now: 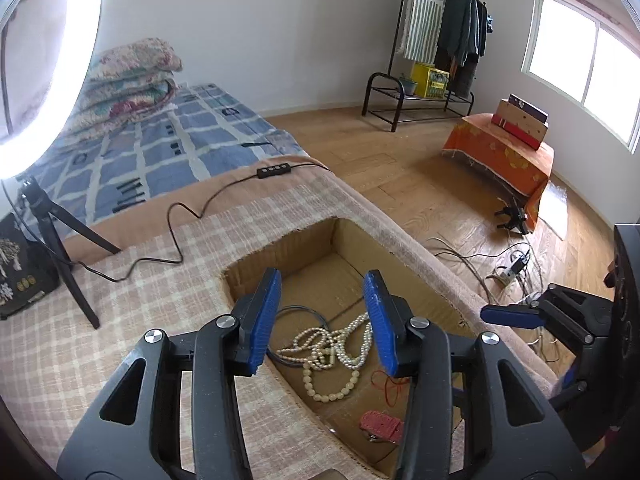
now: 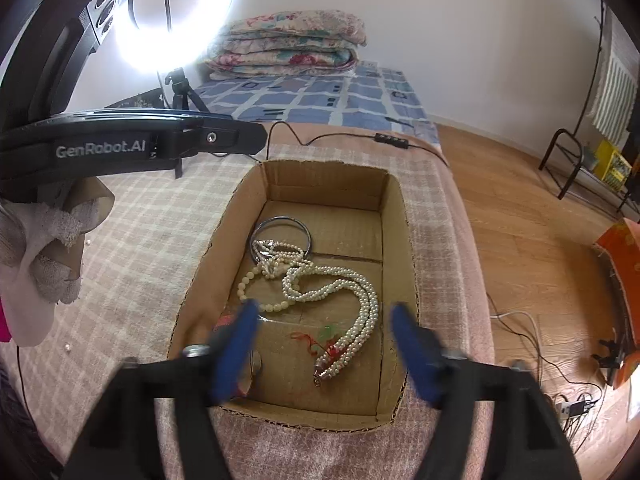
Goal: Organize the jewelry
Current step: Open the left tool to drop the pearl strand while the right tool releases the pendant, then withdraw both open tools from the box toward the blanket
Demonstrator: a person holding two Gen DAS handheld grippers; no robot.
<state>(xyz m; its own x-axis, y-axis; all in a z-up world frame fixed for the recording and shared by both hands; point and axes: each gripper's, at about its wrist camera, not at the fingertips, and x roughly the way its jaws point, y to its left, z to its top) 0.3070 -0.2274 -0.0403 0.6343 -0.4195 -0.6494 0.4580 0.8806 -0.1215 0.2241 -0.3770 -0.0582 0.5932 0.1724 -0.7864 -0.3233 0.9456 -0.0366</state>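
Not much sorted yet by the looks of it. Everything's lying in a heap in the cardboard box (image 2: 396,216) that sits sunk into the checked cloth (image 1: 120,300). In there: a multi-strand pearl necklace (image 2: 360,304), a beaded necklace (image 2: 248,280) with bigger cream beads, and a metal bangle (image 2: 280,224) at the far end, all overlapping and kind of tangled together. There's also a red thread (image 2: 308,340) with something green on it, and a pink clip thing (image 1: 380,424) at the near end, can't really tell what that one is

Left gripper (image 1: 324,320) is hovering over the box with its fingers wide apart, holding nothing, pearls right below the gap. Right gripper (image 2: 324,344) is also spread wide and empty, over the near end of the box, blurry in its own view

Off to the left there's a dark display card (image 1: 16,276) with some small pieces on it next to the ring light tripod (image 1: 60,240), so my guess is that's where stuff ends up, but can't say for sure

So basically early stage: the pile needs untangling and every piece in the box is left to do
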